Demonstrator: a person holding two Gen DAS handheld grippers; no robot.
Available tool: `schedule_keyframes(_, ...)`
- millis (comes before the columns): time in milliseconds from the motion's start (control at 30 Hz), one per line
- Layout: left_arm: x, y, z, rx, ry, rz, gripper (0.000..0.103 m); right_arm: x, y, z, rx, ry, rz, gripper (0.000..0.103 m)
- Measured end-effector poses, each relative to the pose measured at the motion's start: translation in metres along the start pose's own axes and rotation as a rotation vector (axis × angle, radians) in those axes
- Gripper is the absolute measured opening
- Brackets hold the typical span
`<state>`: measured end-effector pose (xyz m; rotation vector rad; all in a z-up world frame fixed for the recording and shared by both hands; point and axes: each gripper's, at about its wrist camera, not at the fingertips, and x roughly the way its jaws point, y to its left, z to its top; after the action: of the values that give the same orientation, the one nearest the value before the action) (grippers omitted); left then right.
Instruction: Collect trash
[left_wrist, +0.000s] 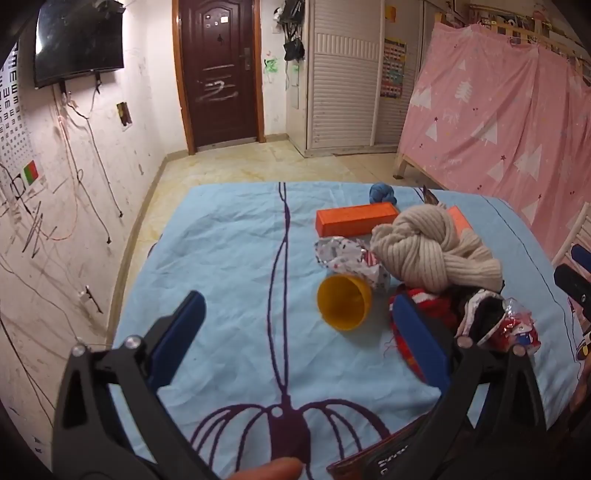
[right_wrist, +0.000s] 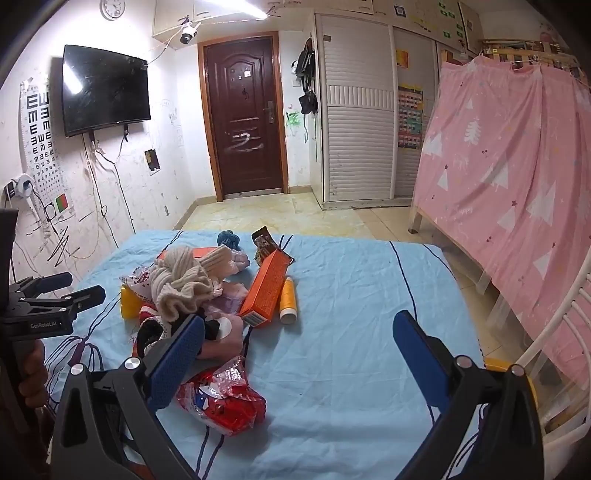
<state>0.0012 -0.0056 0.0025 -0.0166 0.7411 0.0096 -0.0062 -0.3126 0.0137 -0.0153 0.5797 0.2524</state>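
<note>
Over the light blue bedsheet (left_wrist: 229, 236) the left gripper (left_wrist: 295, 314) hangs with its jaws spread wide and nothing between them; its blue pads (left_wrist: 184, 328) frame bare sheet printed with dark purple lines. Just past its right pad lies a yellow cup (left_wrist: 343, 306) tipped on its side, mouth toward the camera. Behind the cup sits a crumpled white patterned wrapper (left_wrist: 340, 253), and behind that a long orange box (left_wrist: 356, 219) lying flat. To the right of these a cream ribbed knit (left_wrist: 432, 247), knotted into a bundle, rests on a heap of red and dark clothing (left_wrist: 436, 310). At the heap's right edge lies a crumpled red and clear snack wrapper (left_wrist: 517, 328).

In the right wrist view, the right gripper (right_wrist: 299, 332) is likewise released, jaws fully apart and holding nothing. The same red snack wrapper (right_wrist: 225, 402) lies on the sheet just beside its left pad (right_wrist: 177, 362), not touching the right pad. Farther back, a second orange box (right_wrist: 267, 286) lies propped at an angle against the clothing heap, with a yellow thread spool (right_wrist: 287, 299) lying along its right side. Beyond them a dark brown snack packet (right_wrist: 264, 245) sits near the far edge of the bed, next to a small blue knit ball (right_wrist: 229, 238).
</note>
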Motion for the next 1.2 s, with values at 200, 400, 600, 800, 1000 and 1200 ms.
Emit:
schedule_keyframes(200, 0.003, -0.001, 0.002, 0.004, 0.000, 0.001, 0.097, 0.000, -0.001, 0.001, 0.001, -0.001, 0.002, 0.095)
schedule_keyframes(400, 0.004, -0.002, 0.006, 0.002, -0.002, 0.000, 0.097, -0.001, -0.001, 0.001, 0.000, -0.002, 0.001, 0.095)
schedule_keyframes(600, 0.007, -0.002, 0.010, 0.000, -0.003, 0.001, 0.097, -0.003, -0.002, 0.003, -0.003, -0.004, 0.003, 0.095)
schedule_keyframes(800, 0.009, -0.001, 0.016, 0.002, -0.007, 0.001, 0.097, -0.003, -0.001, 0.004, -0.004, -0.006, 0.004, 0.095)
schedule_keyframes(1000, -0.004, -0.002, 0.007, 0.008, -0.010, -0.004, 0.097, -0.005, 0.003, 0.005, -0.010, -0.010, 0.004, 0.095)
schedule_keyframes(1200, -0.005, -0.003, 0.006, 0.008, -0.011, -0.005, 0.097, -0.005, 0.004, 0.005, -0.012, -0.011, 0.005, 0.095)
